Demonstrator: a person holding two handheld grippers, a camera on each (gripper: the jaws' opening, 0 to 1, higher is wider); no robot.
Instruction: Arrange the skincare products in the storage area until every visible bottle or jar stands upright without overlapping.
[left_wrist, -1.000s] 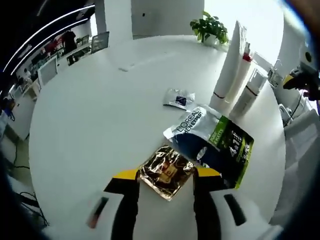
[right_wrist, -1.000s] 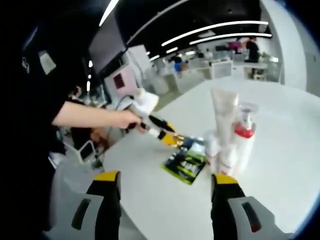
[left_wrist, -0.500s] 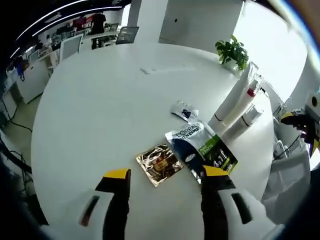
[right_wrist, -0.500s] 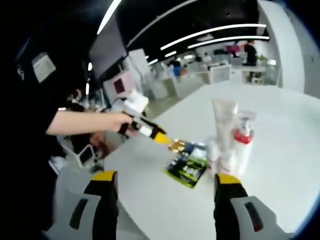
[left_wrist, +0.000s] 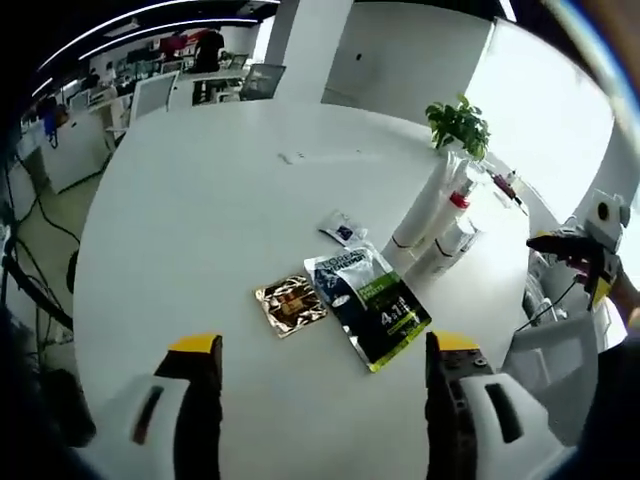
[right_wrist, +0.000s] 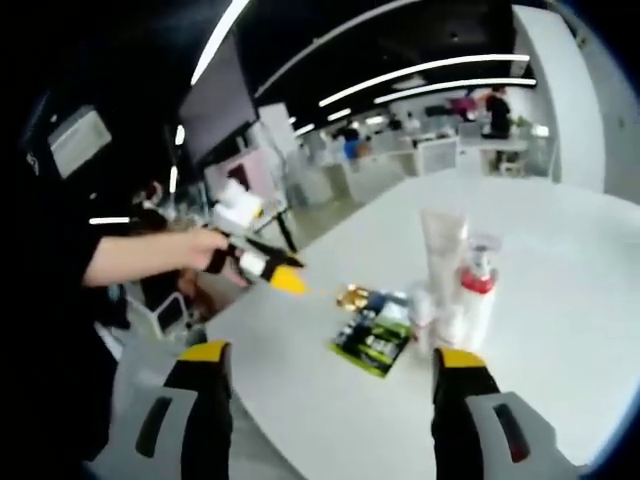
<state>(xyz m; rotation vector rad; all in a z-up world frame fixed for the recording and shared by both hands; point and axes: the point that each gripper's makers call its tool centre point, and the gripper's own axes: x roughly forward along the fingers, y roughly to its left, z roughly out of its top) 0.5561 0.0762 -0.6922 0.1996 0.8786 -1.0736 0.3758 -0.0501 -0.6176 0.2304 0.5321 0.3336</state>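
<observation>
Table (left_wrist: 200, 200), round and white, carrying every product, all grouped toward one side near the rim

Tall white tube (left_wrist: 418, 205) upright in the left gripper view, just beside a pump bottle with red collar (left_wrist: 455, 200), same pair in the right gripper view as tube (right_wrist: 440, 250) and pump bottle (right_wrist: 478, 285); smaller white bottles (left_wrist: 450, 245) upright at their foot, touching or nearly so, count hard to tell

Dark pouch with green panel (left_wrist: 368, 305) flat on the table beside the bottles, seen from the other side as pouch (right_wrist: 375, 338)

Gold sachet (left_wrist: 290, 303) flat, its edge against the pouch or just beside it, contact unclear; gold glint (right_wrist: 352, 296) past the pouch in the right gripper view

Small silver sachet (left_wrist: 342, 228) flat, near the pouch's far end, apart from the tube

Potted plant (left_wrist: 458, 122) at the far rim, well apart from the products

Left gripper (left_wrist: 320, 350) spread wide, nothing between the jaws, raised above the table short of the gold sachet; same gripper (right_wrist: 275, 275) held in a hand (right_wrist: 205, 248) in the right gripper view, yellow tip clear of the products

Right gripper (right_wrist: 325, 365) likewise wide apart, holding nothing, products ahead between its jaws; seen (left_wrist: 585, 245) off the table's edge in the left gripper view
</observation>
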